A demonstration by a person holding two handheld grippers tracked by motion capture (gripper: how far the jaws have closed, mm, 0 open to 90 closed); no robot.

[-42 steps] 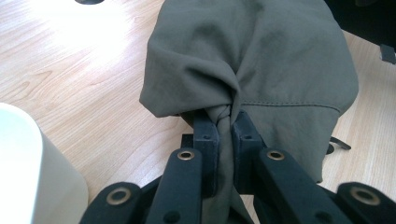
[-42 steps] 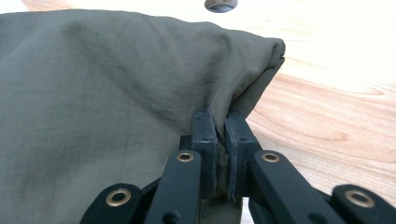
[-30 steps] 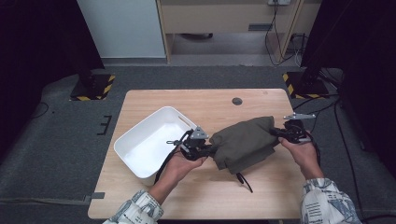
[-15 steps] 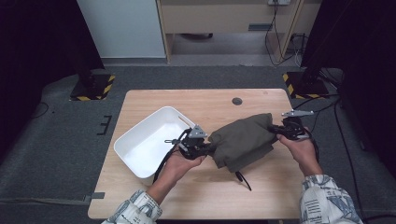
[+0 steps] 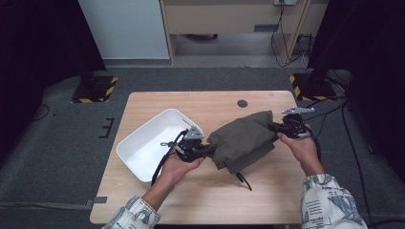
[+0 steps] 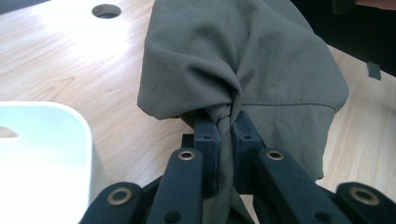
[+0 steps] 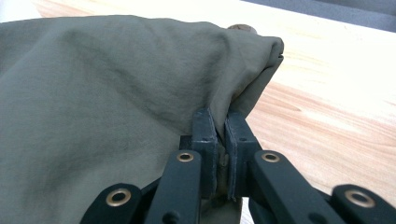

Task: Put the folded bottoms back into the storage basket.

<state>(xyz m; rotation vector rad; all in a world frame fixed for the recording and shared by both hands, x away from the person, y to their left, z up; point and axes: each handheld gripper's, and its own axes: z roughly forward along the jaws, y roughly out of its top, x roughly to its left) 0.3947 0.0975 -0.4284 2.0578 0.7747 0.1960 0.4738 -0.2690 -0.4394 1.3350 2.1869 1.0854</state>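
Olive-green garment (image 5: 246, 140) (looks like trousers or shorts, can't tell which) sits bunched in the middle-right of the wooden worktop (image 5: 200, 200), partly folded, just right of the white plastic bin (image 5: 143, 157). Left gripper (image 5: 206, 150) has its fingers (image 6: 206, 135) pinching a gathered twist of fabric at the garment's near-left edge; left gripper view shows cloth squeezed tight between the pads. Right gripper (image 5: 273, 127) has its fingers (image 7: 204, 130) clamped on a folded edge at the garment's far-right corner; right gripper view shows the fold layers caught between them. Cloth appears slightly raised and stretched between the two grips, with the rest resting on the worktop. A dark drawstring or strap (image 5: 243, 180) trails out from under the garment toward the person. Bin is empty, white inside. Round cable hole (image 5: 242, 103) in the worktop behind the garment. Judgement: grasp on both ends done; folding looks midway, bundle still loose and uneven. Left to do: likely finish the fold or carry the garment into the bin; nothing placed there yet.
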